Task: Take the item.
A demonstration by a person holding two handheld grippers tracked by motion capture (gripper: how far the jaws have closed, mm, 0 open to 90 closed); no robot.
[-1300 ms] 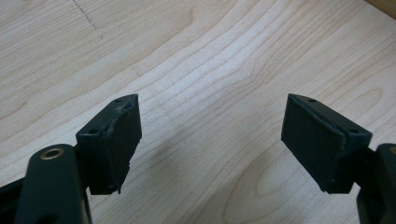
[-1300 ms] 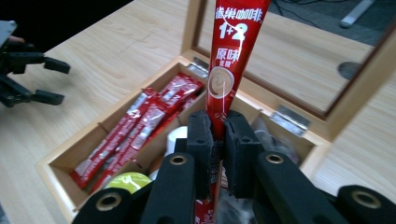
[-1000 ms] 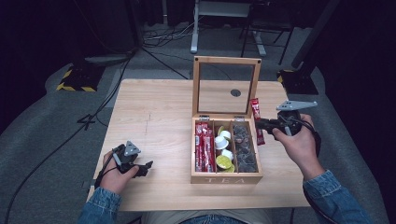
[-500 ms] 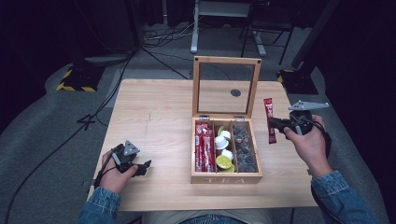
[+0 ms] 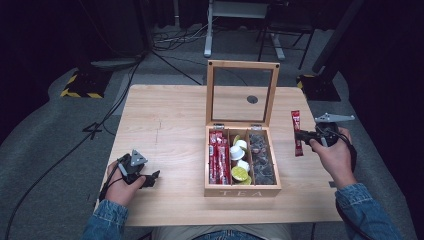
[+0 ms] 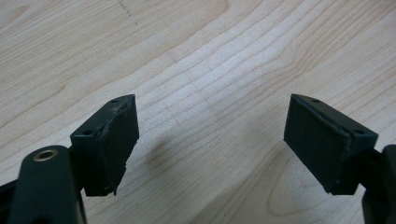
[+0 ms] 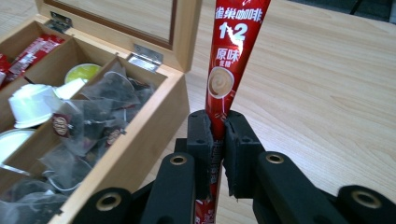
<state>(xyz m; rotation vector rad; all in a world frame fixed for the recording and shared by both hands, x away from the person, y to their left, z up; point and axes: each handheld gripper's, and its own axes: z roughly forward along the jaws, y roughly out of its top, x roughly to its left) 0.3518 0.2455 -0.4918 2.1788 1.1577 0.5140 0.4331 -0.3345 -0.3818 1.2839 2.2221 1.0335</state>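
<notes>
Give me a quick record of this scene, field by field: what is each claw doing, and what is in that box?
Right claw: shut on a red coffee stick sachet, held beside the box, over the table
Left claw: open, nothing between its jaws, near the table's front left edge
Wooden tea box: lid up
Left compartment: red stick sachets
Middle compartment: small creamer cups
Right compartment: tea bags

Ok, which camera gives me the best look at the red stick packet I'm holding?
The right gripper view: the red stick packet stands close up, its print readable, pinched between the right gripper. The high view shows the packet small, right of the wooden box. The left gripper view looks at bare table.
</notes>
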